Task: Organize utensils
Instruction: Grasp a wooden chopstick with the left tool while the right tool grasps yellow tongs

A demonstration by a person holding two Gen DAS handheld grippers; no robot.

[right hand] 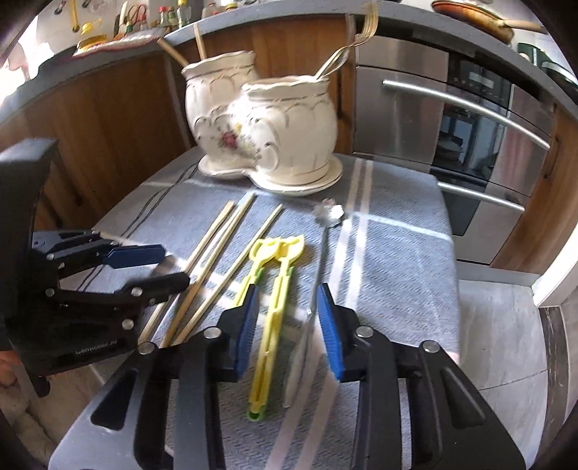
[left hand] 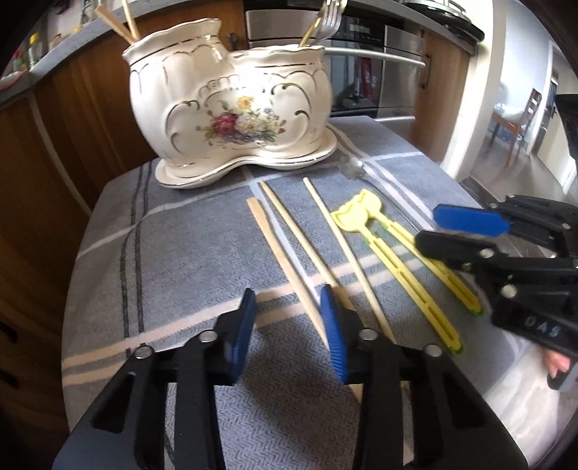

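A kitchen backdrop here — wooden cabinets, a steel oven front (right hand: 469, 137) — and in the foreground a small table under a grey-blue striped cloth (left hand: 173, 253). At its far end stands the cream floral utensil holder (left hand: 231, 105) on its matching saucer, two compartments side by side: wooden chopsticks poke out of the left one, gold-handled forks (left hand: 325, 21) out of the right. Loose on the cloth lie three wooden chopsticks (left hand: 285, 260), roughly parallel, and just to their right a pair of yellow training chopsticks (left hand: 397, 260) joined at the top. Beyond those rests a slim spoon with a flower-shaped end (right hand: 328, 213). The left gripper (left hand: 289, 336) hangs low over the near ends of the wooden chopsticks, blue pads apart, one stick's tip running up to the right pad — nothing pinched. The right gripper (right hand: 289, 325) hovers over the yellow pair, which lies between its parted pads without either pad pressing on it. The spoon's pale handle lies in that gap too.
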